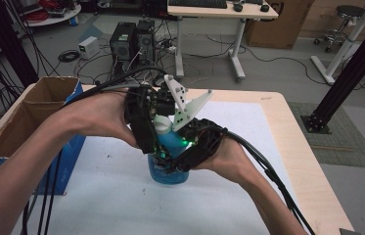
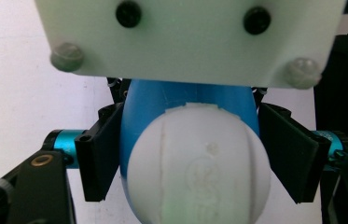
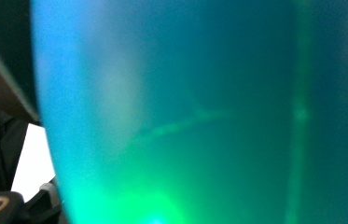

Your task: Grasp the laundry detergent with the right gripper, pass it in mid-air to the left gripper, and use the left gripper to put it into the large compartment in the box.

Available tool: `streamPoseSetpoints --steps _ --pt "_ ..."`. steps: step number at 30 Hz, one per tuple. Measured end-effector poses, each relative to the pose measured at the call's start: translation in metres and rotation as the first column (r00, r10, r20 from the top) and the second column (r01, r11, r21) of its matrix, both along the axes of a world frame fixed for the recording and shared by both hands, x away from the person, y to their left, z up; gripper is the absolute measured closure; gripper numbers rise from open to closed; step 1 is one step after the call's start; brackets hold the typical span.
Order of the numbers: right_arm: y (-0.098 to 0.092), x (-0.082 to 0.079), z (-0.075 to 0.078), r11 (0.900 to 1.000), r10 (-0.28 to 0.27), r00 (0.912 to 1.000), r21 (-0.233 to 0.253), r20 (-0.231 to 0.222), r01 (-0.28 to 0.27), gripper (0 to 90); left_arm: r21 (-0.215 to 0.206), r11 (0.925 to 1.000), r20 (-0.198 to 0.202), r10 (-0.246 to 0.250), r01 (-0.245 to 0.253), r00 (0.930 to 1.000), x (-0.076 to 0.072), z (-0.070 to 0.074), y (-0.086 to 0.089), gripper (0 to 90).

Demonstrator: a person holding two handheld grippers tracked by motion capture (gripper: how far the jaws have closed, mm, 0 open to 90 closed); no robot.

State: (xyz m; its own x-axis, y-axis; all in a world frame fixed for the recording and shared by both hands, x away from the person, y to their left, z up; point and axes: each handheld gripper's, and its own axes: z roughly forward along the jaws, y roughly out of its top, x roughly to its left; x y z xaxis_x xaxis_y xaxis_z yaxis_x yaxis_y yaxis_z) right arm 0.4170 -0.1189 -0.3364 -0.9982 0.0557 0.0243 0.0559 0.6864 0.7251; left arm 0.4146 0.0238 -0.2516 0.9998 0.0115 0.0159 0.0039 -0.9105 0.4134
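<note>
A blue bottle with a white cap stands upright on the white mat. My left gripper reaches in from the left. In the left gripper view its black pads press on both sides of the blue shoulder, just behind the cap. My right gripper comes in from the right and wraps around the bottle's body, a green light glowing on it. In the right gripper view the blue-green bottle wall is pressed close to the camera and hides the jaws.
An open cardboard box with a blue side stands at the table's left edge. The grippers' white plates stick up over the bottle, one looming close in the left gripper view. Cables trail toward the front edge. The table's right side is bare wood.
</note>
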Motion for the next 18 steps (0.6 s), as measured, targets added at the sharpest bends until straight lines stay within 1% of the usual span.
streamPoseSetpoints --steps 3,5,10,14,15,16,18 --pt "0.0001 -0.0001 -0.0003 1.0 0.002 1.0 -0.002 -0.002 -0.002 44.5 0.01 0.9999 -0.011 0.004 -0.004 0.9999 -0.0003 -0.0001 -0.0003 27.2" --pt "0.0002 -0.0001 -0.0007 1.0 0.003 1.0 -0.007 -0.003 -0.003 44.5 0.006 1.0 -0.001 0.004 -0.004 1.0 -0.0009 0.0001 -0.0004 30.3" --pt "0.0006 -0.0002 -0.0013 1.0 0.003 1.0 -0.009 -0.004 -0.003 44.5 0.011 0.9999 -0.008 0.007 -0.007 0.9999 0.0001 0.0003 0.0001 31.2" --pt "0.0005 -0.0001 -0.0014 1.0 0.002 1.0 -0.008 -0.009 -0.002 44.5 0.013 0.9999 -0.007 0.007 -0.007 1.0 -0.0012 0.0002 0.0 31.5" --pt "0.0005 0.0 -0.0015 1.0 0.002 1.0 -0.007 -0.01 -0.002 44.4 0.019 0.9998 0.002 0.004 -0.004 1.0 -0.001 0.0006 0.0001 31.5" --pt "0.0005 0.0 -0.0015 1.0 0.004 1.0 -0.008 -0.008 -0.004 44.5 0.018 0.9998 0.0 0.005 -0.005 1.0 -0.001 0.0005 0.0001 33.3" --pt "0.0007 -0.0002 -0.0017 1.0 0.006 0.9999 -0.009 -0.008 -0.006 44.5 0.022 0.9998 0.002 0.003 -0.003 1.0 -0.0011 0.0003 -0.0001 34.1"
